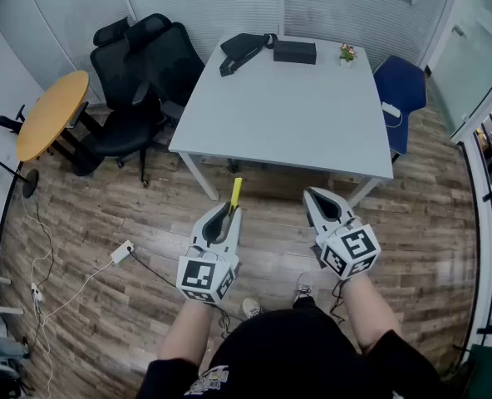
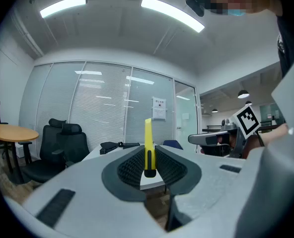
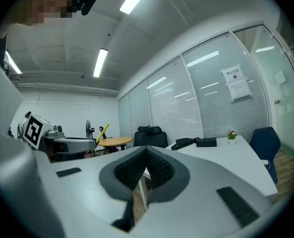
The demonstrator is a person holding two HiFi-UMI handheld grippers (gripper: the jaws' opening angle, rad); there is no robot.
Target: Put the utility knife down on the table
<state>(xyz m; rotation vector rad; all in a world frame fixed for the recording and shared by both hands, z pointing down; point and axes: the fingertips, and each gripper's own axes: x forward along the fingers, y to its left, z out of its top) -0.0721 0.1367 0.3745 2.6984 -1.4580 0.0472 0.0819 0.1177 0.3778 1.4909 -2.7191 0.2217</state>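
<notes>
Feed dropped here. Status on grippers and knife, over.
Left gripper shut on yellow knife, off the table. Right gripper shut, empty. Black box, bag at table's far edge only.

Black office chairs [image 1: 159, 56] beside round orange table [image 1: 53, 113].

Lower centre of the head view, the left gripper [image 1: 228, 214] hides most of the utility knife [image 1: 235, 192]; only its yellow end shows. Upper right, the table [image 1: 271, 115] covers part of the blue chair [image 1: 400, 90]. The print on the notice [image 2: 159, 108] is too small to read.
</notes>
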